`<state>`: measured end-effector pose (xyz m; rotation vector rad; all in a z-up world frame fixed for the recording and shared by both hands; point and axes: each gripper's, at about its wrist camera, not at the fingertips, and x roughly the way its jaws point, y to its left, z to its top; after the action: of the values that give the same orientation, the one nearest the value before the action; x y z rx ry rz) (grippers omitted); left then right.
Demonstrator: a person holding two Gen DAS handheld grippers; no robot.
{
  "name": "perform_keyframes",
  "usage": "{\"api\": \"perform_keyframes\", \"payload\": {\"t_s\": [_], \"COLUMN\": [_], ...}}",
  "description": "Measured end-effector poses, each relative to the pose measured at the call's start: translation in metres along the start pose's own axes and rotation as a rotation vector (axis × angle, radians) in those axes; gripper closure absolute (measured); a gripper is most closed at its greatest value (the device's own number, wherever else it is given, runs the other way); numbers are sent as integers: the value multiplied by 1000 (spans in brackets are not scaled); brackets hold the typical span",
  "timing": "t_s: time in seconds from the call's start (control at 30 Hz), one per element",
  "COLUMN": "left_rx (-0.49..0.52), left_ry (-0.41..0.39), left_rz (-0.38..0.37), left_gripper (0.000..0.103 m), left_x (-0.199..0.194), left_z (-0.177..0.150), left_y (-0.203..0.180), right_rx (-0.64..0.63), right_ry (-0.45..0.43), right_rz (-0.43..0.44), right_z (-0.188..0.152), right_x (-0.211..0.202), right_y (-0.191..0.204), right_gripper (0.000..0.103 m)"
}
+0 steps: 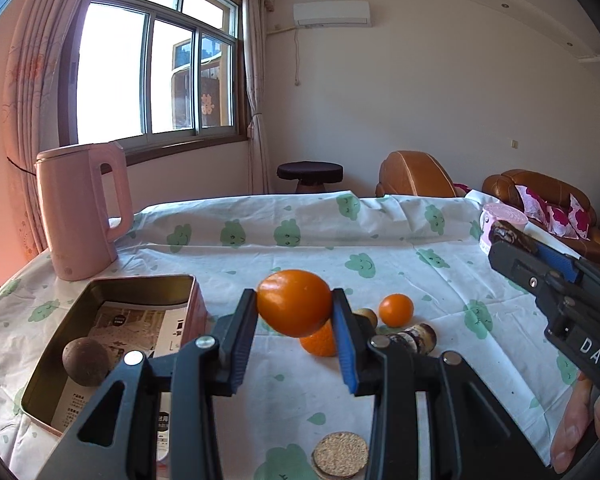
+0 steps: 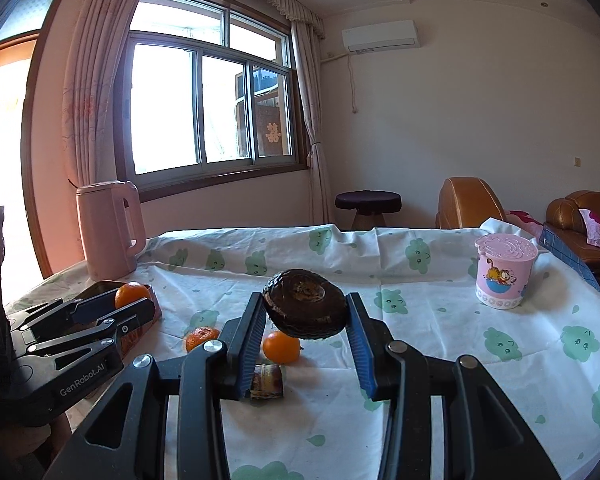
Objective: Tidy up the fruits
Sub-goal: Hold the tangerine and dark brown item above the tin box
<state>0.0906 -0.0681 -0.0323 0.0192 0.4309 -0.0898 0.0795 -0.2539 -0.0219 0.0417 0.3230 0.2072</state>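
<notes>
My left gripper (image 1: 295, 308) is shut on an orange tangerine (image 1: 294, 303) and holds it above the table, just right of the open pink tin box (image 1: 144, 284). A brown round fruit (image 1: 85, 361) lies in the tin. My right gripper (image 2: 306, 312) is shut on a dark brown, wrinkled fruit (image 2: 305, 309) and holds it above the table. Two more tangerines (image 1: 396, 310) (image 1: 320, 340) and a brown striped piece (image 1: 414, 338) lie on the cloth. The left gripper with its tangerine (image 2: 131, 295) shows at the left of the right wrist view.
A pink kettle (image 1: 80, 216) stands at the back left of the table. A pink lidded cup (image 2: 504, 272) stands at the right. A round cork coaster (image 1: 340, 456) lies near the front edge. Sofas and a stool stand behind the table.
</notes>
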Motion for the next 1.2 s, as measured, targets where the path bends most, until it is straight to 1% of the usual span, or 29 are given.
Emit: {"api": "perform_keyframes", "payload": {"t_s": [0.17,0.43,0.67,1.2], "left_rx": [-16,-28,-33,-93], "left_ry": [6,1,-4,35], "left_rz": [27,62,97,156], "left_gripper": [65,65,65,65], "left_x": [-7,-17,-24,-21], "left_z": [-1,-2,-4,-17], "left_y": [21,43,59,105], "right_rx": [-32,-72,-111,-186], "right_ry": [-2,-1,-2,28], "right_rz": [60,119,160,233], "right_z": [5,12,17,13], "right_x": [4,12,15,32], "right_y": [29,62,90,142], "right_gripper": [60,60,60,60]}}
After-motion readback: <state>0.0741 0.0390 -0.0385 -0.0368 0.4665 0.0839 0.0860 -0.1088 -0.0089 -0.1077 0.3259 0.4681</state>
